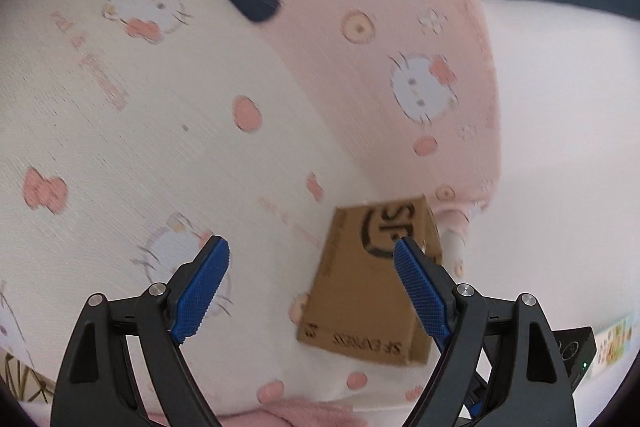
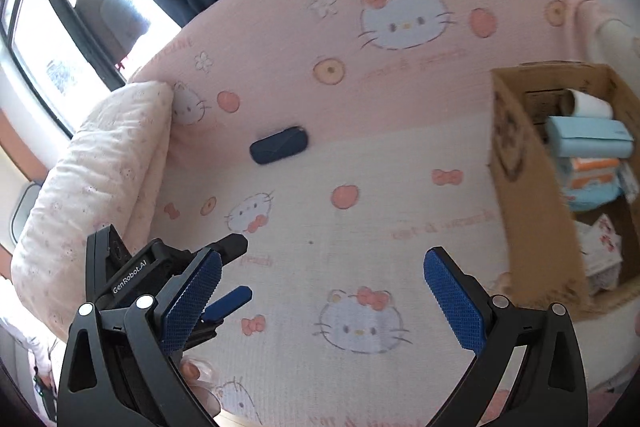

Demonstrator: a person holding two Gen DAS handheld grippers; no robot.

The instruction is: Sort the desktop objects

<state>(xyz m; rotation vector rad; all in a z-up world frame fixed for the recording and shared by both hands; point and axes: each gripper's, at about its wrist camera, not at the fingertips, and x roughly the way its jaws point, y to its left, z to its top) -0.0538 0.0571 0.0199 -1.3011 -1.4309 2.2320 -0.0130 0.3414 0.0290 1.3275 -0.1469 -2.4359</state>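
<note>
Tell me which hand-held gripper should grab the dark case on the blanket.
Probably the left hand-held gripper: it is open and empty, and sits on the dark case's side. The right hand-held gripper, also open, is nearer the box.

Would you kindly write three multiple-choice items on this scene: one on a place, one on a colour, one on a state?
1. Where does the dark case lie?
A. inside the cardboard box
B. on the cartoon-cat blanket
C. between the right gripper's pads

2. What colour are the gripper pads?
A. blue
B. red
C. green

3. How is the cardboard box?
A. taped shut
B. flattened
C. open, with packets inside

Answers: 1 B, the case rests on the blanket, well apart from the box. 2 A, both wrist views show blue ribbed pads. 3 C, the right wrist view looks into the open box at a light blue packet and others.
</note>
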